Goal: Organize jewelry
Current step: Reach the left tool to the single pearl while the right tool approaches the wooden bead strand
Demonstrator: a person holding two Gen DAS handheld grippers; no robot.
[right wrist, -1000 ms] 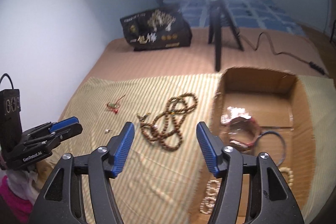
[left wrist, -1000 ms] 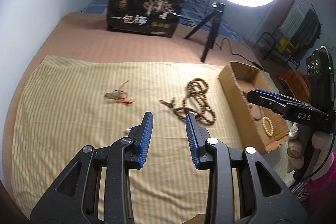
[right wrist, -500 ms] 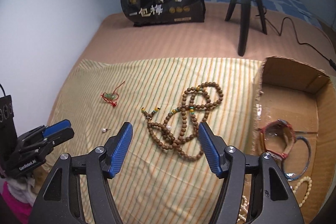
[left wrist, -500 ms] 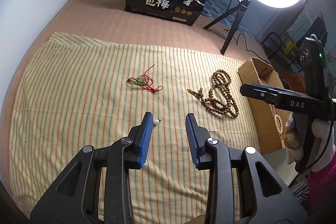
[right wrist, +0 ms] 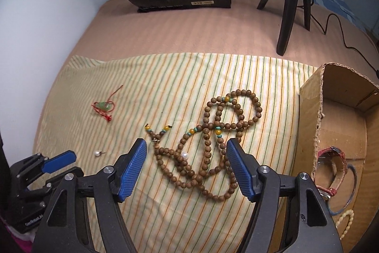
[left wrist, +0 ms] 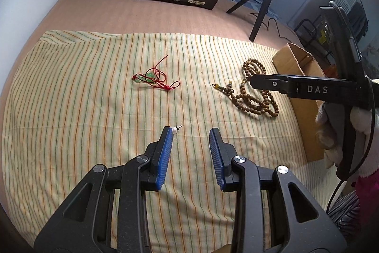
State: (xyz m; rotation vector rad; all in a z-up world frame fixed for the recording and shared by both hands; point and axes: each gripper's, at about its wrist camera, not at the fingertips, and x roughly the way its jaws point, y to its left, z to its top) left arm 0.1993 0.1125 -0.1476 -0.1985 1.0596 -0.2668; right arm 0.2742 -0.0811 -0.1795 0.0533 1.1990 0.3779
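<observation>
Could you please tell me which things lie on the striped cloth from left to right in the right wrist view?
Red cord with green pendant → pearl stud → wooden bead necklace → cardboard box.

- A long string of brown wooden beads (right wrist: pixel 220 146) with a few yellow and teal accents is heaped in loose loops on the striped cloth (right wrist: pixel 165 77).
- A pearl stud earring (right wrist: pixel 97 153) is found at its 9 o'clock, lying flat.
- A green pendant on tangled red cord (right wrist: pixel 104 107) is spotted around 10 o'clock, well apart.
</observation>
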